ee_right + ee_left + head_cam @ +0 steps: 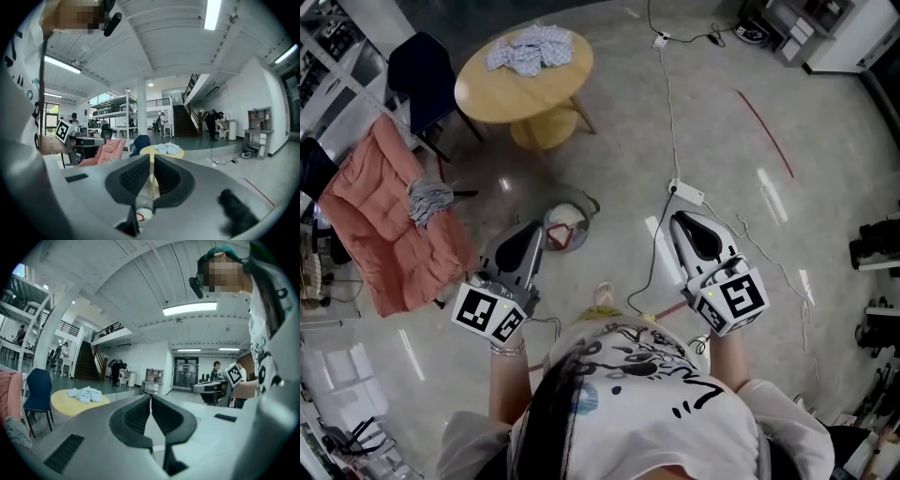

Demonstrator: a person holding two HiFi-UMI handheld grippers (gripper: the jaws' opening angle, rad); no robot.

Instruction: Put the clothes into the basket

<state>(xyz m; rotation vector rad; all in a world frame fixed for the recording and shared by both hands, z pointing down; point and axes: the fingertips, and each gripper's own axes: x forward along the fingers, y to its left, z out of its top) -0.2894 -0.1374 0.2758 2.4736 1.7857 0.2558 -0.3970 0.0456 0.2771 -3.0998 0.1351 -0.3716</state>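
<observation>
Both tongs are fully closed and hold nothing: the left gripper (536, 231) shows its ribbed pads pressed together in its own view, and so does the right gripper (680, 221). Both point level, or nearly so, toward the round yellow table (492, 98).

The clothes (530, 49), a crumpled pale blue-and-white pile, lie on the far half of that table, with the pile's longer side running across the head view. They are ahead of both tongs and to their left, so the left gripper looks the nearer of the 2.

The basket (589, 201) stands on the floor on the near side of the table, between it and the left gripper's tips. Something white with a red part already lies in it.

Left of the table, a pink quilt (380, 216) hangs over a rack with 1 grey garment (429, 199) on it, and either may also count as clothes.
</observation>
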